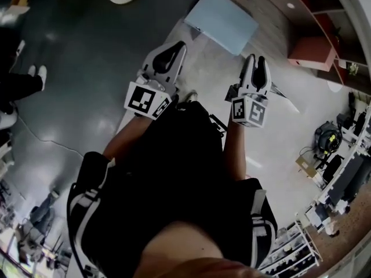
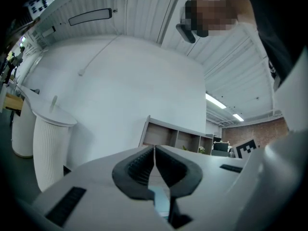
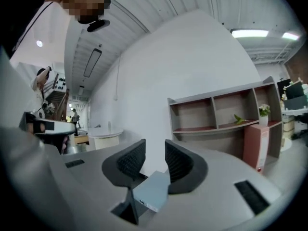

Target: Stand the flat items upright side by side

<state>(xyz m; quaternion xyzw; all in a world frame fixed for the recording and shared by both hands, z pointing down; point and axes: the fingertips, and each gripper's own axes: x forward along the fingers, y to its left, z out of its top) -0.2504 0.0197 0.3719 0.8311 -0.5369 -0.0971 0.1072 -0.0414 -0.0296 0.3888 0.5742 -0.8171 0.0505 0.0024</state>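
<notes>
Looking down in the head view, I hold both grippers out level in front of a body in black clothes. My left gripper (image 1: 175,46) has its jaws pressed together with nothing between them; in the left gripper view its tips (image 2: 154,150) meet in a thin line. My right gripper (image 1: 256,59) stands a little open, with a narrow empty gap between its pads (image 3: 155,153). A light blue flat slab (image 1: 222,21) lies ahead on the floor, beyond both grippers. It shows low behind the jaws, as a blue slab (image 3: 153,191) and a blue patch (image 2: 161,198). Neither gripper touches it.
A grey open shelf unit (image 3: 221,112) stands against the white wall, with a reddish cabinet (image 1: 313,54) by it. A white ribbed counter (image 2: 48,143) is at the left. The floor is dark grey (image 1: 87,68) on the left and pale on the right. Desks and office clutter (image 1: 330,155) line the right edge.
</notes>
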